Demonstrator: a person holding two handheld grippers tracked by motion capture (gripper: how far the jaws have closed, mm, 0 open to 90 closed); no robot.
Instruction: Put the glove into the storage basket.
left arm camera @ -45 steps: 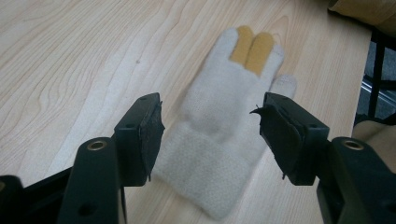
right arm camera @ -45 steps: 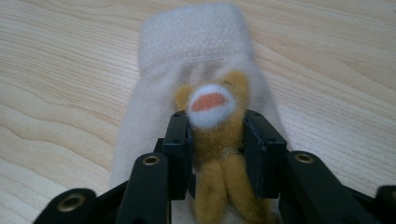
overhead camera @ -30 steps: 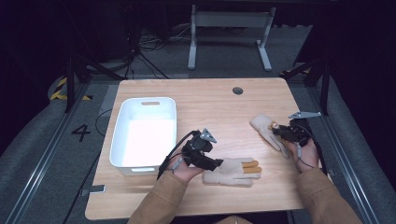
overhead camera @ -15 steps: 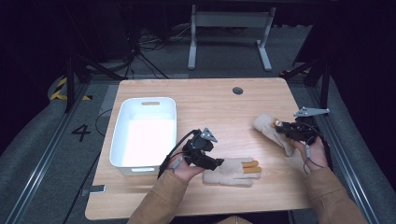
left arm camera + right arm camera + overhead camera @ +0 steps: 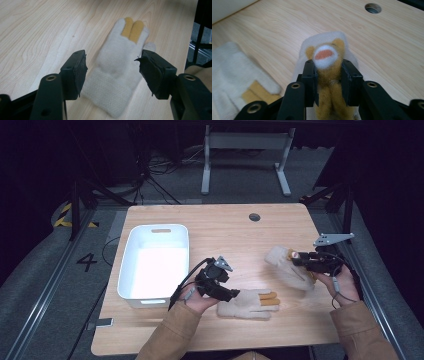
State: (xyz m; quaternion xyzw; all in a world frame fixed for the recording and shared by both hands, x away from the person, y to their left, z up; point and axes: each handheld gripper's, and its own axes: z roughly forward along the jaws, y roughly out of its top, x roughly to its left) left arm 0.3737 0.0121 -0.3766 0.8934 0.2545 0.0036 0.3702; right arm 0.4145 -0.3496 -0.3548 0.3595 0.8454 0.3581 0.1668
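Note:
A cream glove point(image 5: 250, 304) with orange-yellow fingertips lies flat near the table's front edge. My left gripper point(image 5: 220, 285) sits at its cuff end. In the left gripper view the gripper point(image 5: 112, 68) is open, its jaws standing either side of the glove point(image 5: 117, 50) without pinching it. A second cream glove point(image 5: 285, 267) is at the right, partly raised off the wood. My right gripper point(image 5: 300, 260) is shut on it. In the right gripper view the gripper point(image 5: 328, 75) clamps the glove's yellow-brown part point(image 5: 327, 57), which has a white and orange patch.
A white plastic bin point(image 5: 155, 262) stands on the left of the wooden table point(image 5: 225, 225). A round cable hole point(image 5: 255, 217) is near the far edge. The flat glove point(image 5: 234, 75) lies to the left in the right gripper view.
My right gripper has shifted slightly left with its glove held. The left gripper and the flat glove have stayed where they were.

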